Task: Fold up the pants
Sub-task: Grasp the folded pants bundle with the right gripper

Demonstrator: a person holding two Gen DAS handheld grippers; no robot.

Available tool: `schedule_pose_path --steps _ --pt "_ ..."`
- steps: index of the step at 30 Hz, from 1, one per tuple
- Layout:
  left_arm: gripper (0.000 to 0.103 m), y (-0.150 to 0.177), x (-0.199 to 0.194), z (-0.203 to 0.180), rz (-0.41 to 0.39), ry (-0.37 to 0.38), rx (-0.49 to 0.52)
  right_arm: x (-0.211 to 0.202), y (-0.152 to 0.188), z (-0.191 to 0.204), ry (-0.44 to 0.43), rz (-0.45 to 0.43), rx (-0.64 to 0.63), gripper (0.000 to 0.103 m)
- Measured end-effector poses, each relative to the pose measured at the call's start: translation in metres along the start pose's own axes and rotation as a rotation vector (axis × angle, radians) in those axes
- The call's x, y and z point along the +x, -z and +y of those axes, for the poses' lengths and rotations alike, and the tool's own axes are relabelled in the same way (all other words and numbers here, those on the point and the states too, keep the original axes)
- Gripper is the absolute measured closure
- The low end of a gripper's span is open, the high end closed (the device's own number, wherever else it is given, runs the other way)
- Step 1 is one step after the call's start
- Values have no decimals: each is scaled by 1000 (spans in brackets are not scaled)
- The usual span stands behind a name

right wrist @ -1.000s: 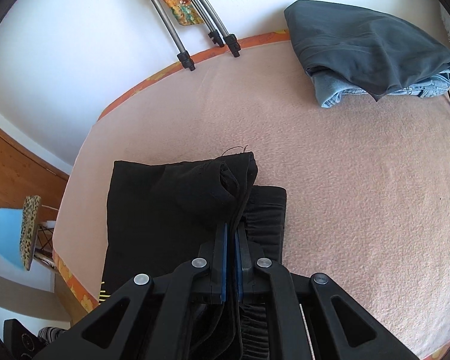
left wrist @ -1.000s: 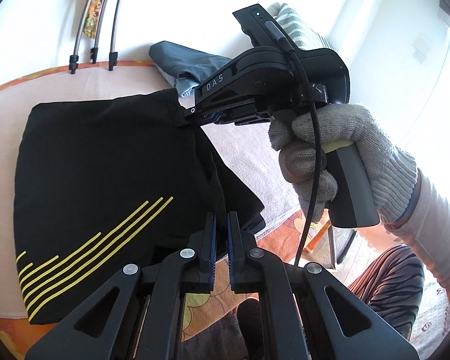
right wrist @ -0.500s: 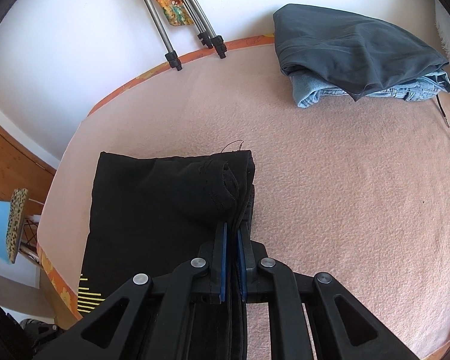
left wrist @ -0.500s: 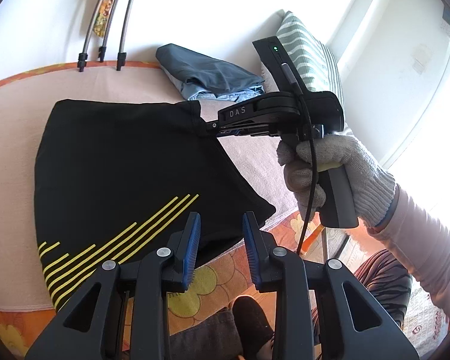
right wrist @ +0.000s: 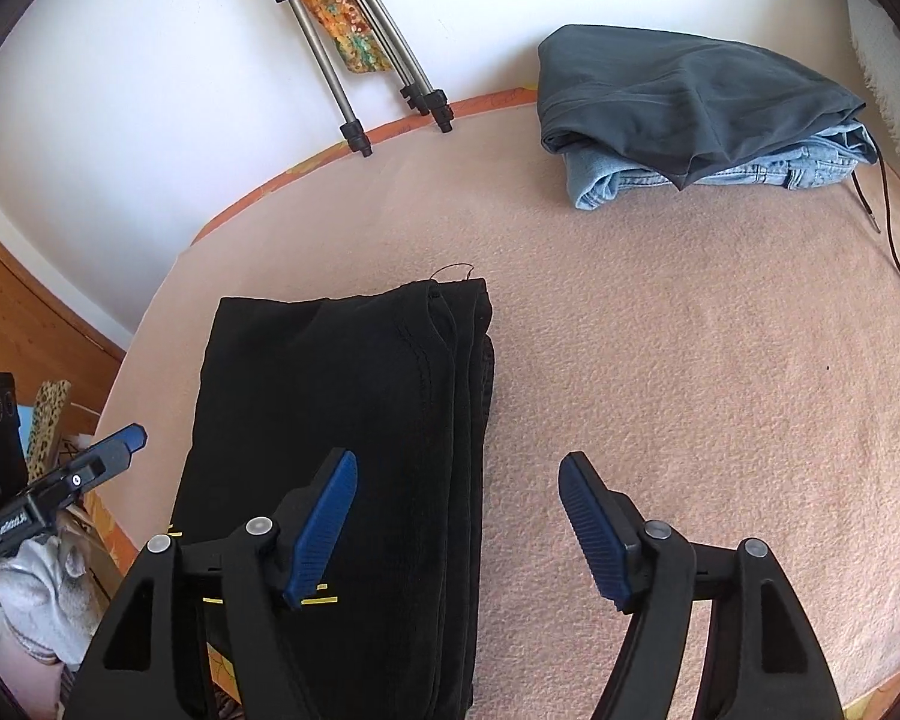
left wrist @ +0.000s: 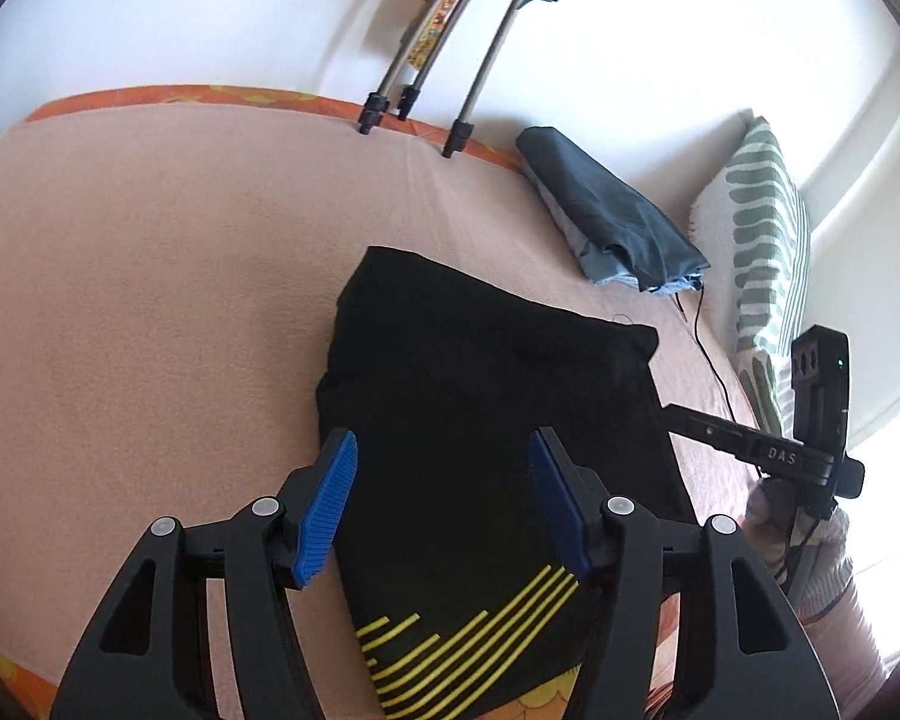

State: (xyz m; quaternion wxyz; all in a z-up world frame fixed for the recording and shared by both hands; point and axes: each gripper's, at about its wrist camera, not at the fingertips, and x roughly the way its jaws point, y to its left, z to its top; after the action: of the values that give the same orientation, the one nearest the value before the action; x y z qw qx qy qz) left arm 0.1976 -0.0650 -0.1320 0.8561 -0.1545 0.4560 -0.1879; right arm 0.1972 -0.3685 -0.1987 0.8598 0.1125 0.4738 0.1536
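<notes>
Black pants (left wrist: 486, 420) with yellow stripes: one pair, folded on the bed (left wrist: 150, 276)
Yellow stripes (left wrist: 468, 648) on the pants: about five lines
Other folded garments: two in one stack, a dark grey piece (right wrist: 684, 96) on top of blue jeans (right wrist: 750, 171)
Tripod legs (right wrist: 354, 66) at the wall: three
Striped pillow (left wrist: 762, 252): one
Black cable (right wrist: 894, 240): one
Tools: two, the left tool (left wrist: 444, 504) and the right tool (right wrist: 457, 522), both with jaws spread wide
Blue pads per tool: two

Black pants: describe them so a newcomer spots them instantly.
On the pink bed cover, look near the front edge, away from the wall. The black pants lie folded flat there, with yellow stripes at one end, unlike the grey-and-denim clothes pile.
</notes>
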Motion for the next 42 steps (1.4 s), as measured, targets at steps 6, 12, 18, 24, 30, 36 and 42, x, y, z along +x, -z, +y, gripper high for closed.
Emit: schedule_pose_path --steps 6,12,18,24,30,36,42 --pt "44 -7 35 34 70 30 -98 14 -3 -10 -71 24 34 31" --pt "43 -8 45 33 74 57 -106 28 -5 -12 -135 32 47 30" --pt "43 -10 51 30 51 71 -102 33 -7 -6 -155 22 14 36" --pt "52 -10 56 24 33 60 -83 33 -2 -5 -174 16 14 60" --pt "88 -8 63 20 37 50 -96 34 2 -10 -200 5 77 76" --pt "93 -9 56 6 -3 15 -39 30 4 1 -165 -16 50 87" --pt "96 -10 39 1 -54 23 -13 17 2 10 -170 -54 31 92"
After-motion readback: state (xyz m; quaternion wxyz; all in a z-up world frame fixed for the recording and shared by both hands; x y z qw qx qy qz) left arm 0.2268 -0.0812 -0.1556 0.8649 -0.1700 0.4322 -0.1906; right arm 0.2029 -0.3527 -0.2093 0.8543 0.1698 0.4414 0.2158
